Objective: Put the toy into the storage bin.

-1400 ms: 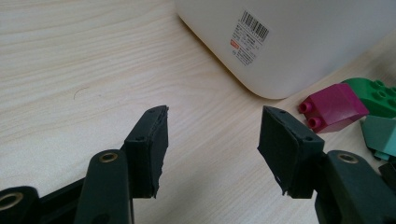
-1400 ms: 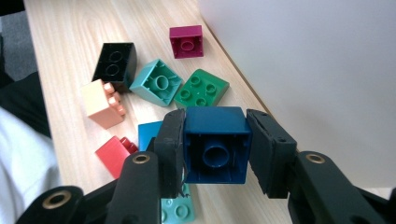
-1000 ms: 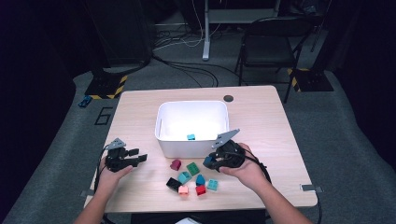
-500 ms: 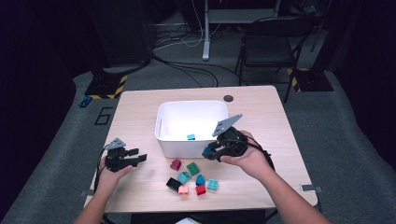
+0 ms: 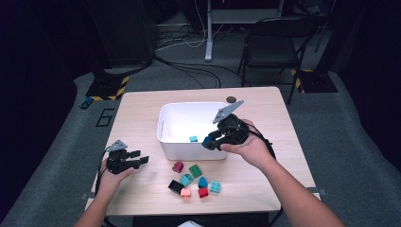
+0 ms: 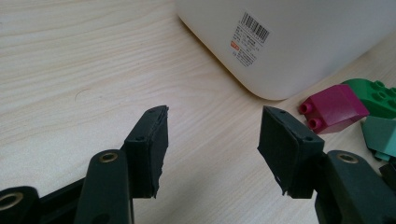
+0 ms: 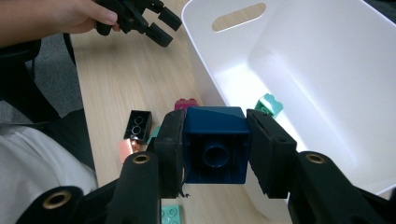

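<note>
While the left claw (image 5: 137, 161) idled open at lower left, the right claw (image 7: 215, 140) gripped a dark blue brick (image 7: 215, 145) just above the white bin's (image 5: 165, 137) near rim, the bin's hollow lying up-frame of it.

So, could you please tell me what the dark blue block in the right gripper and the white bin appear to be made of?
The dark blue square block, clamped in the right gripper, looks like moulded plastic: smooth faces and a hollow underside with a round tube. The white rectangular bin also looks like plastic, semi-gloss, given its soft reflections, rounded corners and moulded handle slot.
</note>
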`<state>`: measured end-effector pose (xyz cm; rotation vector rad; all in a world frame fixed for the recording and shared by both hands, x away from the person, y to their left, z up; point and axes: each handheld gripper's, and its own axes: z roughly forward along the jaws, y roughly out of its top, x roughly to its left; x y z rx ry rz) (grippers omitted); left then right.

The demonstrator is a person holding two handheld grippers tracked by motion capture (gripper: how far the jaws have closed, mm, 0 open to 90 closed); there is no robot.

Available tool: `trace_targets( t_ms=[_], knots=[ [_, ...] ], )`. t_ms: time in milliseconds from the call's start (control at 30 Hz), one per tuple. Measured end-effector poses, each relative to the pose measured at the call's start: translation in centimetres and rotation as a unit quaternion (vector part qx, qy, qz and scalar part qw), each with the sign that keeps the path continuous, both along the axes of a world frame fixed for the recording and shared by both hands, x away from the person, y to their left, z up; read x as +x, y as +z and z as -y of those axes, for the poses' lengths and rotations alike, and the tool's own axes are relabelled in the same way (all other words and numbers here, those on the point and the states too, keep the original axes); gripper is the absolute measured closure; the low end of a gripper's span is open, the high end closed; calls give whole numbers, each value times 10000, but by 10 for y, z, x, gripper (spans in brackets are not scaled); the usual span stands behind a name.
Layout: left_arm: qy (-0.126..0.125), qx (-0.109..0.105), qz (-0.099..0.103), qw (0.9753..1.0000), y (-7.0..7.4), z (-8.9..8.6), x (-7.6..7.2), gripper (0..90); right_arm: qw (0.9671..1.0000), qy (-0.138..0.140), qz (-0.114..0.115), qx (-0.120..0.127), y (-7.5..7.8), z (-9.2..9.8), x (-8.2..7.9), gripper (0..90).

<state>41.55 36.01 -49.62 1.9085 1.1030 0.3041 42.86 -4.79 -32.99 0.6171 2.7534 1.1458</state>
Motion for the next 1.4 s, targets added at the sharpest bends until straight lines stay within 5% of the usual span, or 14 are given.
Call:
trace_targets(
  t_ms=[533,1400],
  knots=[
    [-24,1,-7,10000,1,-2,0,421,9999,-22,56,-106,14,-34,44,585],
    [-47,-34,-23,10000,0,-3,2,421,9997,-99,-25,-239,-23,-98,107,585]
  ],
)
